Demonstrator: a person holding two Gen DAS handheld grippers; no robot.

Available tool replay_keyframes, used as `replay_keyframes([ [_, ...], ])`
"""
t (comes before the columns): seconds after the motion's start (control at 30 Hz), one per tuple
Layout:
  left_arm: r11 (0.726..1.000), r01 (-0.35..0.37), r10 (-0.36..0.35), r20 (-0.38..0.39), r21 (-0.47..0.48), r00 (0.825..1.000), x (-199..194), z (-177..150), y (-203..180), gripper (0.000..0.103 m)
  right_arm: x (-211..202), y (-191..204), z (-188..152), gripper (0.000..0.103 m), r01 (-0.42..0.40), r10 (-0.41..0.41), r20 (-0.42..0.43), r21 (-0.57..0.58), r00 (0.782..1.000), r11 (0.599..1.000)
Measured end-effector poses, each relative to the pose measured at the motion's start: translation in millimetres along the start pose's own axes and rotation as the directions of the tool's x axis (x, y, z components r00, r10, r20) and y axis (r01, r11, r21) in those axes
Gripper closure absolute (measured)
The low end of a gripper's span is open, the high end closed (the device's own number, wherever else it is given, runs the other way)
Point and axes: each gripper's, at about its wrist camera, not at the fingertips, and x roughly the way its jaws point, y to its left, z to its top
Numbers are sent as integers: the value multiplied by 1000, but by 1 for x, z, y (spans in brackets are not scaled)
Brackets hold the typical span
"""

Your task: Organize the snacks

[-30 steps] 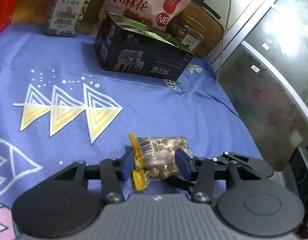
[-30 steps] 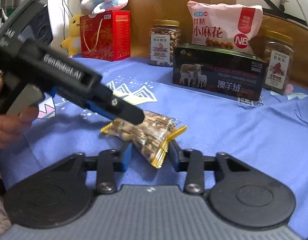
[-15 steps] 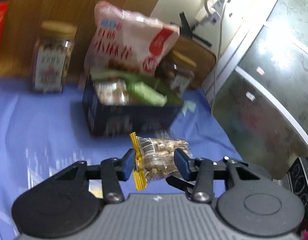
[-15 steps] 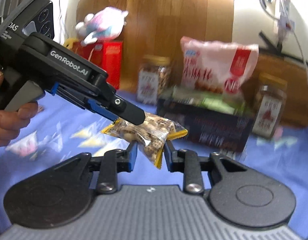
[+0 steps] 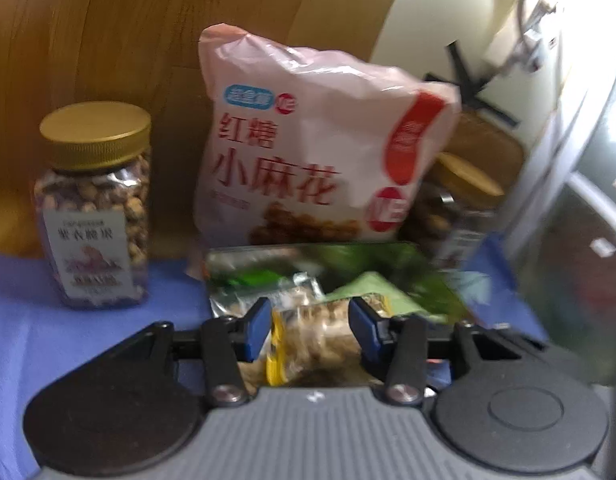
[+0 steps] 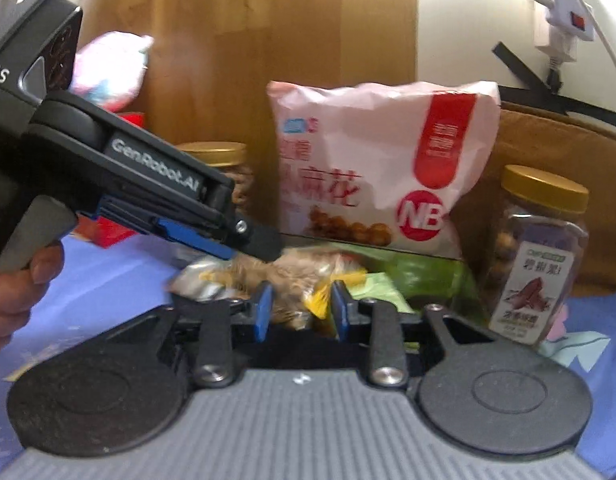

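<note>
While both hand-held grippers hover over the open snack box (image 6: 435,276) at the tabletop's back edge, we read the step as dropping a nut packet (image 5: 319,328) into it. The left hand-held gripper (image 5: 309,330) stands narrow, clamped on the packet's middle. The right hand-held gripper (image 6: 302,310) has just been opening with the packet's yellow end (image 6: 327,292) between its jaws; blur hides whether the pads touch it. The packet hangs just above the box, which holds green and silver packs (image 5: 264,284). A big pink bag (image 5: 308,152) leans behind the box, with nut jars (image 5: 94,208) on either side. Next, we judge, both grippers must let go over the opening, clear of the box wall.
</note>
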Motion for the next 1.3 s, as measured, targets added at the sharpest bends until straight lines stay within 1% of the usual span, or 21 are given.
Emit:
replay_keyframes([
  [0.03, 1000, -25, 25, 2, 15, 1000, 4, -1, -1, 60, -1, -2, -2, 52, 9, -9, 13, 15, 1000, 1000],
  [0.07, 999, -41, 41, 6, 26, 999, 6, -2, -2, 60, -2, -5, -3, 52, 8, -8, 18, 30, 1000, 1000],
  [0.17, 998, -56, 56, 9, 32, 998, 3, -8, -2, 59, -13, -6, -5, 52, 22, -24, 33, 43, 999, 999],
  [0.27, 997, -71, 70, 25, 34, 997, -13, -16, -5, 58, -28, -6, -5, 52, 20, -23, 47, 55, 999, 998],
  [0.33, 996, -79, 77, 41, 42, 996, -27, -21, -8, 56, -39, -5, -7, 52, 19, -24, 54, 78, 998, 997],
  [0.4, 993, -102, 98, 58, 60, 993, -42, -28, -13, 51, -54, -4, -13, 52, 25, -33, 64, 116, 997, 993],
  [0.43, 991, -111, 106, 66, 73, 992, -50, -34, -16, 50, -59, -4, -16, 49, 33, -42, 66, 138, 997, 990],
  [0.47, 990, -116, 110, 67, 83, 992, -56, -38, -19, 49, -67, -4, -20, 45, 42, -54, 67, 167, 996, 985],
  [0.53, 989, -115, 109, 67, 94, 992, -69, -50, -24, 45, -81, -2, -31, 41, 51, -68, 64, 239, 996, 970],
  [0.63, 988, -116, 110, 59, 98, 992, -84, -70, -31, 37, -96, 4, -51, 39, 66, -81, 30, 340, 996, 938],
  [0.67, 988, -117, 111, 56, 101, 992, -88, -77, -34, 27, -99, 6, -57, 38, 67, -76, 12, 362, 997, 930],
  [0.7, 987, -118, 112, 55, 107, 992, -91, -82, -36, 16, -101, 11, -64, 38, 70, -71, -12, 377, 997, 923],
  [0.73, 986, -124, 118, 64, 112, 991, -96, -88, -38, 12, -102, 14, -68, 38, 76, -70, -30, 384, 997, 920],
  [0.83, 982, -140, 132, 69, 128, 989, -111, -105, -43, 10, -109, 25, -75, 38, 70, -52, -55, 409, 997, 910],
  [0.9, 980, -150, 141, 71, 132, 987, -119, -115, -45, 4, -115, 31, -75, 38, 53, -32, -54, 431, 998, 901],
  [0.97, 977, -167, 157, 75, 136, 985, -127, -122, -47, 0, -120, 37, -74, 37, 39, -18, -52, 440, 998, 897],
  [1.07, 968, -210, 201, 78, 140, 977, -136, -131, -48, 0, -128, 47, -72, 37, 34, -17, -44, 430, 999, 902],
  [1.17, 963, -232, 223, 76, 137, 972, -144, -137, -46, 0, -138, 52, -72, 33, 32, -19, -34, 432, 999, 901],
  [1.3, 960, -248, 240, 76, 129, 968, -153, -143, -46, 0, -147, 58, -72, 32, 38, -29, -27, 426, 999, 904],
])
